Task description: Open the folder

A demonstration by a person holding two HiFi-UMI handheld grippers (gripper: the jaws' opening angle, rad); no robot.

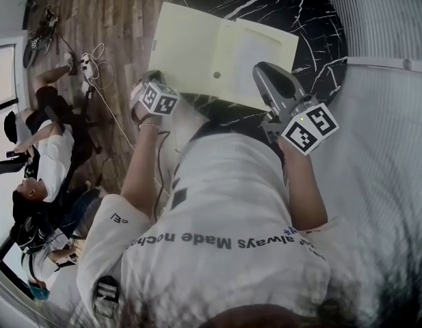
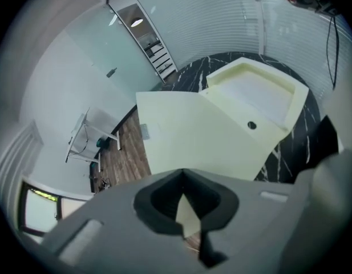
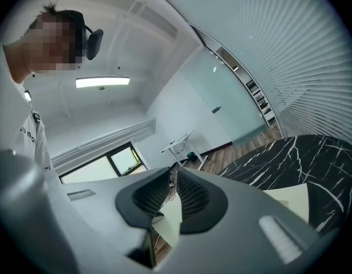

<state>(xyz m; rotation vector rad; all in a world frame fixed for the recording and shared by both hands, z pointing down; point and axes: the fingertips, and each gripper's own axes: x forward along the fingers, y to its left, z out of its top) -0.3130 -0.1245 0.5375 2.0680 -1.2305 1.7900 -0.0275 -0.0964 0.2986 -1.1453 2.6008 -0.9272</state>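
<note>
A pale yellow folder (image 1: pixel 197 53) lies on the round black marble table (image 1: pixel 279 5). A small dark snap (image 1: pixel 215 76) sits near its middle. In the left gripper view the folder (image 2: pixel 198 136) fills the middle, and its far right part stands raised like a shallow tray. My left gripper (image 1: pixel 152 80) hangs at the folder's near left corner, tilted down. Its jaws (image 2: pixel 182 176) meet at the tips with nothing between them. My right gripper (image 1: pixel 260 68) is over the folder's near right part, pointing almost level. Its jaws (image 3: pixel 173 173) stand a narrow slit apart, and pale folder sheet shows below through the slit.
The table's near edge meets my white shirt. People sit on the wood floor (image 1: pixel 128 19) at the left, beside loose cables (image 1: pixel 94 60). A white ribbed wall (image 1: pixel 388 115) curves round the table's right side. A white desk (image 3: pixel 178 144) stands far off.
</note>
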